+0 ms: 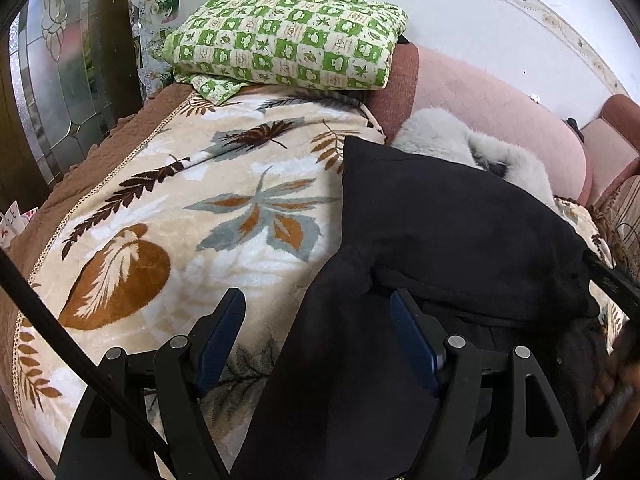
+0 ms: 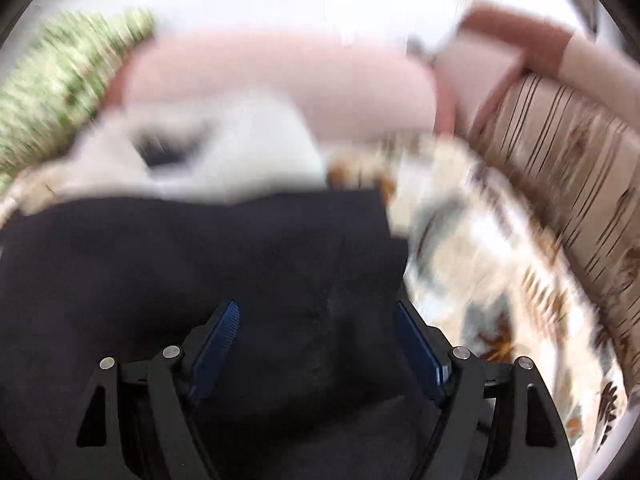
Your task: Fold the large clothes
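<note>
1. We see the left tool [image 1: 318, 300] pointing toward 12 o'clock, its two blue-padded fingers [image 1: 224, 328] spread wide apart and gripping nothing.
2. We see the right tool [image 2: 316, 312] aimed likewise toward 12 o'clock, fingers [image 2: 218, 336] equally splayed; its view is smeared by motion blur.

one black garment [image 1: 460, 220], one leaf-print blanket [image 1: 180, 208], one green quilt [image 1: 288, 36]
</note>
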`<action>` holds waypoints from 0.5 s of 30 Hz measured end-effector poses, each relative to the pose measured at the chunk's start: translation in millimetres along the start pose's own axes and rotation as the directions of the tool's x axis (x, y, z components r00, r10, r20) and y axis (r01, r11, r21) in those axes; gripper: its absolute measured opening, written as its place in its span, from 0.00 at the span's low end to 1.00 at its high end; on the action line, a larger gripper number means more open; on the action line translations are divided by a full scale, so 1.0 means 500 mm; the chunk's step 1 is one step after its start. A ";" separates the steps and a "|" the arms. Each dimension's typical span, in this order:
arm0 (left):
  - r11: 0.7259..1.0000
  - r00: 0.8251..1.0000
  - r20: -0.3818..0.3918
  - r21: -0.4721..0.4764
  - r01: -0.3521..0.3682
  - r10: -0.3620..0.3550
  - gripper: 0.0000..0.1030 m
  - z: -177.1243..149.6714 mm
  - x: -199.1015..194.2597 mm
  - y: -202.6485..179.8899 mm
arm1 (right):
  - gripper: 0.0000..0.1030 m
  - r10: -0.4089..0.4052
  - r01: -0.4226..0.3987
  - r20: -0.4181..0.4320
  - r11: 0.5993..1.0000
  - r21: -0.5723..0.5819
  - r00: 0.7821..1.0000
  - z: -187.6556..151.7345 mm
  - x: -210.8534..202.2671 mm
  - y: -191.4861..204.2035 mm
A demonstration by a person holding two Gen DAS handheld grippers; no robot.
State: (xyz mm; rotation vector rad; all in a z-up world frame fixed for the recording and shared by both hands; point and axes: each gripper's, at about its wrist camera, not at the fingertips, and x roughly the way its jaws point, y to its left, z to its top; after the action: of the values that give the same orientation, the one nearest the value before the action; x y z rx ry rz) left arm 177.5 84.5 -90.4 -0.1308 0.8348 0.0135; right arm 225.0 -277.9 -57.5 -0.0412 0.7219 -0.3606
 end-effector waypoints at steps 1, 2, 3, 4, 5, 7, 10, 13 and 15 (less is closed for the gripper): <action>1.000 1.000 0.000 -0.003 -0.001 0.001 0.72 0.000 0.000 0.000 | 0.80 0.028 -0.027 0.032 0.999 -0.028 0.999 0.001 -0.031 0.020; 1.000 1.000 -0.001 -0.003 -0.002 0.002 0.72 0.000 0.000 -0.001 | 0.80 0.068 -0.066 0.042 0.996 -0.057 0.997 0.003 -0.052 0.043; 1.000 1.000 -0.003 -0.001 -0.003 0.003 0.72 -0.001 0.000 -0.002 | 0.80 0.100 -0.097 0.038 0.992 -0.077 0.994 0.004 -0.061 0.062; 1.000 1.000 -0.004 0.000 -0.004 0.004 0.72 -0.002 0.000 -0.002 | 0.80 0.150 -0.147 0.021 0.984 -0.104 0.988 0.006 -0.069 0.090; 1.000 1.000 -0.002 0.000 -0.007 0.007 0.72 -0.002 -0.002 -0.001 | 0.75 0.185 -0.182 0.011 0.976 -0.118 0.983 0.009 -0.071 0.111; 1.000 1.000 0.006 -0.005 -0.002 0.002 0.72 -0.001 -0.005 0.001 | 0.51 0.219 -0.218 -0.009 0.965 -0.145 0.976 0.011 -0.069 0.161; 1.000 1.000 0.021 -0.017 0.007 -0.006 0.72 0.003 -0.015 0.008 | 0.40 0.305 -0.316 -0.098 0.940 -0.128 0.947 0.011 -0.029 0.225; 1.000 1.000 0.023 -0.022 0.013 -0.013 0.72 0.005 -0.017 0.012 | 0.40 0.364 -0.385 -0.229 0.921 -0.053 0.903 -0.001 0.046 0.276; 1.000 1.000 0.022 -0.027 0.016 -0.015 0.72 0.007 -0.018 0.016 | 0.41 0.344 -0.364 -0.254 0.931 -0.036 0.904 -0.015 0.086 0.290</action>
State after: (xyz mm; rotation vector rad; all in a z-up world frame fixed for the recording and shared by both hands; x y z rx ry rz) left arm 173.5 93.1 -82.5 -0.1627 0.8123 0.0119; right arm 294.8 -156.1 -113.9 0.0577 0.9700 0.0162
